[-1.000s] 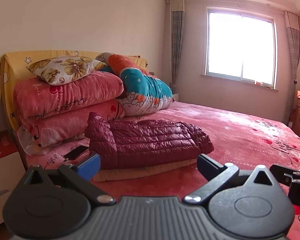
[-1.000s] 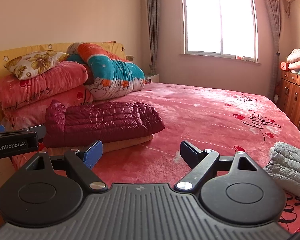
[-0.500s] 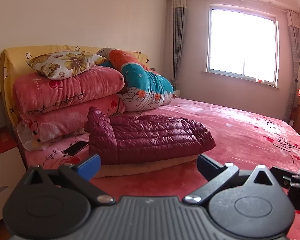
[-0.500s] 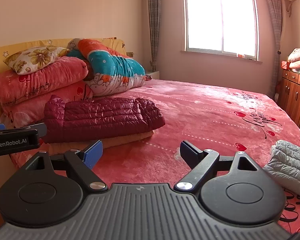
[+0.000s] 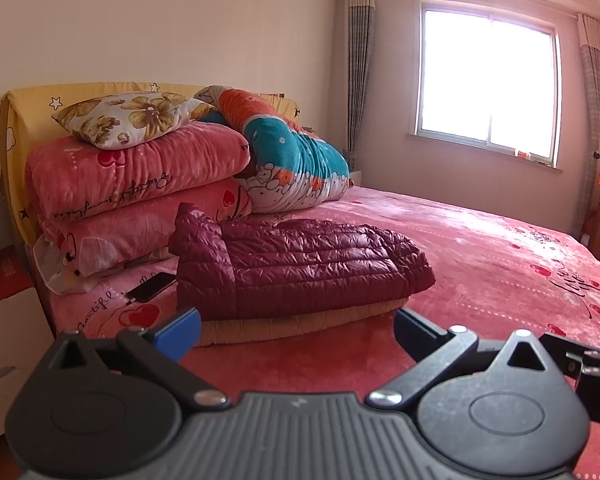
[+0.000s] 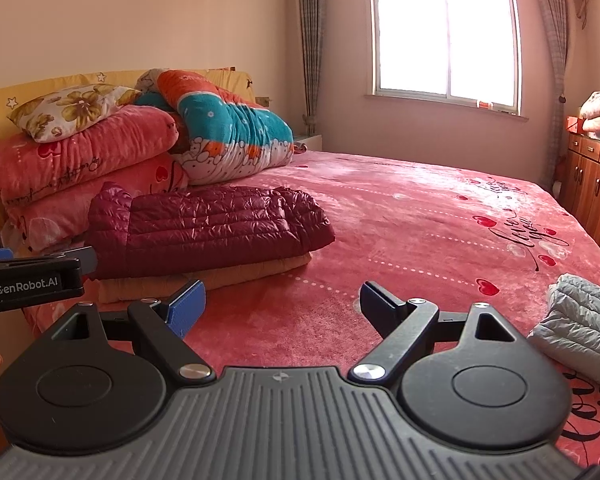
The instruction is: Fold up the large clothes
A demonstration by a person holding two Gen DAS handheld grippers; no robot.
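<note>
Both grippers nearer maroon jacket (image 5: 300, 264), jaws wide open, empty, "GenRobot.AI" label (image 6: 26, 285).

From my seat, the maroon puffer jacket (image 5: 300, 268) at my twelve o'clock looked like glossy quilted nylon, and the tan garment (image 5: 300, 322) under it matt, soft cloth. The bedspread (image 5: 480, 248) read as plush, fuzzy fleece. At my ten o'clock the phone (image 5: 152, 286) had a smooth, shiny face. My left gripper (image 5: 296, 334) was matt black plastic, with bright metal rivets. At my three o'clock, the grey quilted coat (image 6: 584, 320) looked satiny and the cabinet (image 6: 592, 184) was varnished wood.
</note>
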